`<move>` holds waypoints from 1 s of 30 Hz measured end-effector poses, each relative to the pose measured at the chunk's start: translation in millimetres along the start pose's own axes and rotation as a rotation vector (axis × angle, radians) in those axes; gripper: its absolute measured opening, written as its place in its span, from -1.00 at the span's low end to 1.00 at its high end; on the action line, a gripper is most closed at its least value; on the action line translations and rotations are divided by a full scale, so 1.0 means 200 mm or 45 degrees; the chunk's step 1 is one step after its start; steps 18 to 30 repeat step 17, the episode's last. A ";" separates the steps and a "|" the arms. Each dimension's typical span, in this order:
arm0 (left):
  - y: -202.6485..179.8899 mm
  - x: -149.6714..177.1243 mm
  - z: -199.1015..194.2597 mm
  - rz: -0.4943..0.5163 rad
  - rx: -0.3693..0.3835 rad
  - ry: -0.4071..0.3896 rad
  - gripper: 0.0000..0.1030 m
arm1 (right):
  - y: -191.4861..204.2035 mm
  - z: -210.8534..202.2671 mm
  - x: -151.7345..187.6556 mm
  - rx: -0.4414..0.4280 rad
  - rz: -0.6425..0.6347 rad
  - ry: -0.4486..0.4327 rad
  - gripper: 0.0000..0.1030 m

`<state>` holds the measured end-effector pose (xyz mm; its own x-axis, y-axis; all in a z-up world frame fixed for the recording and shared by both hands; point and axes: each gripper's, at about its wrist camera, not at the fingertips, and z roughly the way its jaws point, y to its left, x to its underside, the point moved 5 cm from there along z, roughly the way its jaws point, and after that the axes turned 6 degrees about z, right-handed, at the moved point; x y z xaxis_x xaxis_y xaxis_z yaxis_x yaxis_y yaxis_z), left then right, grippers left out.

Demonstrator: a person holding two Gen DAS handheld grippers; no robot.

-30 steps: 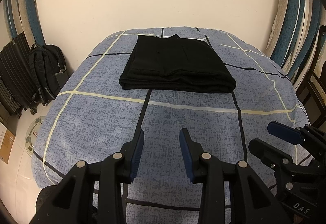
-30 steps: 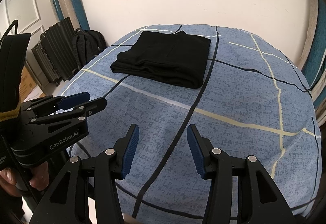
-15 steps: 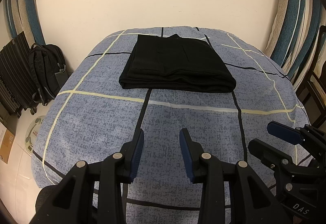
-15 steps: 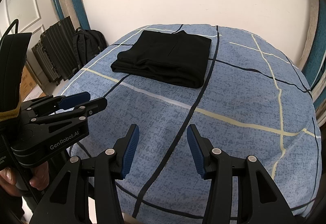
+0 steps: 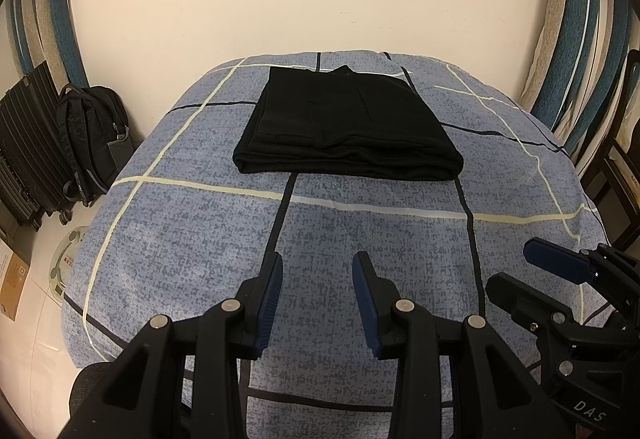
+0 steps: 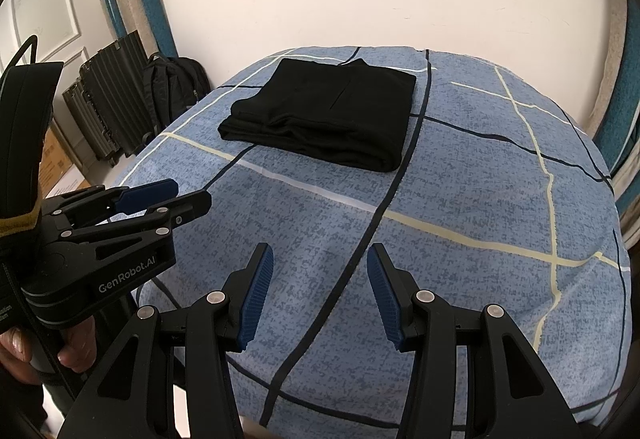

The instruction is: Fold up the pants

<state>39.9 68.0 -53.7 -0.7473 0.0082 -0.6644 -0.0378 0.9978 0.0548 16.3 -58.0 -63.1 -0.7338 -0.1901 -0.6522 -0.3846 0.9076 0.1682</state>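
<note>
Nothing had moved since earlier: folded pants (image 5: 348, 127) lay upper centre, long axis crosswise, well beyond left gripper (image 5: 317, 299) and right gripper (image 6: 320, 293), both spread, empty.

Ahead of the jaws lie folded black pants (image 5: 348, 127) on a mottled blue bedspread (image 5: 192, 239) crossed by cream, white and black lines. The grippers are black with blue pads (image 5: 270, 299). Left: a black backpack (image 5: 90, 143); curtains (image 5: 576, 39) striped teal and cream.
</note>
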 end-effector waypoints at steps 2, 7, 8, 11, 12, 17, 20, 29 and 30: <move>0.00 0.00 0.00 -0.003 -0.002 0.000 -0.25 | 0.00 0.00 0.00 0.000 -0.001 -0.001 -0.04; 0.00 0.01 0.00 -0.006 -0.009 0.001 -0.25 | 0.00 0.00 0.00 0.001 -0.003 0.000 -0.04; 0.00 0.00 0.00 -0.007 -0.009 0.000 -0.25 | 0.00 0.00 0.00 0.000 -0.003 0.000 -0.04; 0.00 0.00 -0.01 -0.007 -0.007 -0.005 -0.25 | 0.00 0.00 0.00 -0.001 -0.006 -0.002 -0.04; 0.00 0.00 -0.01 -0.006 -0.012 -0.011 -0.25 | 0.00 0.00 0.00 -0.001 -0.006 -0.002 -0.04; 0.00 -0.01 -0.02 -0.009 -0.020 -0.014 -0.25 | 0.00 0.00 0.00 -0.002 -0.006 -0.002 -0.04; 0.00 -0.01 -0.02 -0.009 -0.020 -0.014 -0.25 | 0.00 0.00 0.00 -0.002 -0.006 -0.002 -0.04; 0.00 -0.01 -0.02 -0.009 -0.020 -0.014 -0.25 | 0.00 0.00 0.00 -0.002 -0.006 -0.002 -0.04; 0.00 -0.01 -0.02 -0.009 -0.020 -0.014 -0.25 | 0.00 0.00 0.00 -0.002 -0.006 -0.002 -0.04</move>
